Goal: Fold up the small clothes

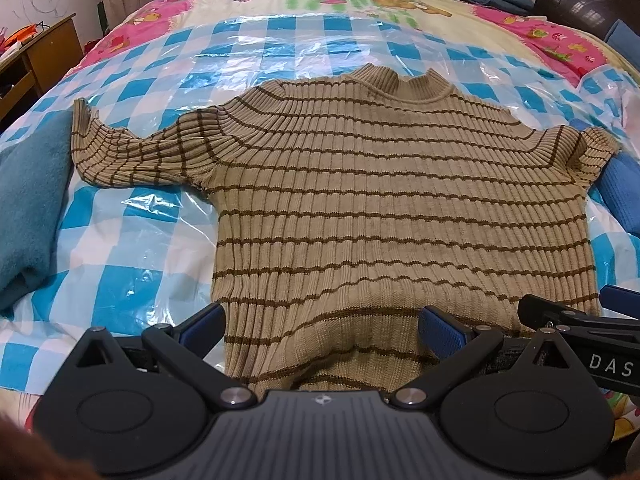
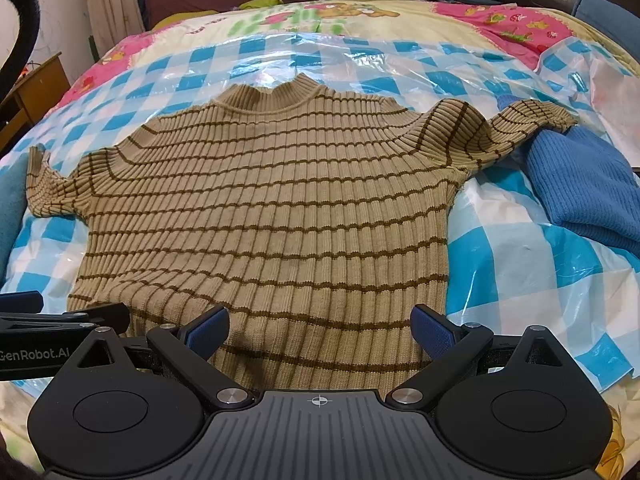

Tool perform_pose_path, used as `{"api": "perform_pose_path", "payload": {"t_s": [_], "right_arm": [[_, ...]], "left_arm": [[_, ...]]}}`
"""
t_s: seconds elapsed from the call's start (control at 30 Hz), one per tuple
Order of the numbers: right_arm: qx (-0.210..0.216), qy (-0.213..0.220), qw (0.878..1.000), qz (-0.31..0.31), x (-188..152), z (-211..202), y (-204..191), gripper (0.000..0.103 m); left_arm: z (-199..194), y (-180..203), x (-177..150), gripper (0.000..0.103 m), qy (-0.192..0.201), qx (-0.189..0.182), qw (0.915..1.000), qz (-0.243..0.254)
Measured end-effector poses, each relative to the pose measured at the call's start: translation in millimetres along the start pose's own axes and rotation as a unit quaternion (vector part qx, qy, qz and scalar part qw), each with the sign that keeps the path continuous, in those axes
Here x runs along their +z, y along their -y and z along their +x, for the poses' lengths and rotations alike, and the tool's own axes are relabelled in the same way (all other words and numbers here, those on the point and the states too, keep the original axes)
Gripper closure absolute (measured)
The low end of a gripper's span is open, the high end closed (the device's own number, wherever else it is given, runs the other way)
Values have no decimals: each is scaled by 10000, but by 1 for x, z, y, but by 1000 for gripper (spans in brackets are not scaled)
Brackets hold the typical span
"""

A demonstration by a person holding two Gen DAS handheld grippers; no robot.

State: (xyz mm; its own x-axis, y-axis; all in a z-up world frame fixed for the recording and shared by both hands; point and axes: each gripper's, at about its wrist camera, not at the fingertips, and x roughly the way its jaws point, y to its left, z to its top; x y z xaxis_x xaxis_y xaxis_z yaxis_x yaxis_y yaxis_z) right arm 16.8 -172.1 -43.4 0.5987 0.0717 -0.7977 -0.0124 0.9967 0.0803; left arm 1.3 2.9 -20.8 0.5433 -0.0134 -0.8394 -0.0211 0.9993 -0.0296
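Flat on the bed, striped sweater [image 1: 332,200], hem between spread fingers of both hand-held grippers [image 1: 322,326] [image 2: 320,330].

The ribbed sweater [image 1: 340,200] is tan with thin dark-brown horizontal stripes. Under it, a glossy plastic sheet [image 1: 132,240] is checked in bright blue and white. The bedspread [image 1: 400,4] at the far side is cream and pink with cartoon prints. A teal cloth [image 1: 28,208] lies left, a blue knit [image 2: 580,192] right. The grippers' bodies are black, their pads [image 1: 440,330] blue.
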Motion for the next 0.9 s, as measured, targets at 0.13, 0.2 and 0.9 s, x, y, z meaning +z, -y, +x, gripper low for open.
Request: {"api": "perform_pose_path", "payload": {"t_s": [0.13, 0.2, 0.9], "right_arm": [[-7, -4, 10000, -6, 0, 0, 0, 5], [-7, -6, 10000, -7, 0, 0, -1, 5], [-14, -25, 10000, -10, -2, 2, 0, 5]], "left_arm": [[0, -1, 0, 0, -3, -1, 10000, -4], [0, -1, 0, 0, 0, 0, 10000, -2], [0, -1, -2, 0, -4, -11, 10000, -7]]}}
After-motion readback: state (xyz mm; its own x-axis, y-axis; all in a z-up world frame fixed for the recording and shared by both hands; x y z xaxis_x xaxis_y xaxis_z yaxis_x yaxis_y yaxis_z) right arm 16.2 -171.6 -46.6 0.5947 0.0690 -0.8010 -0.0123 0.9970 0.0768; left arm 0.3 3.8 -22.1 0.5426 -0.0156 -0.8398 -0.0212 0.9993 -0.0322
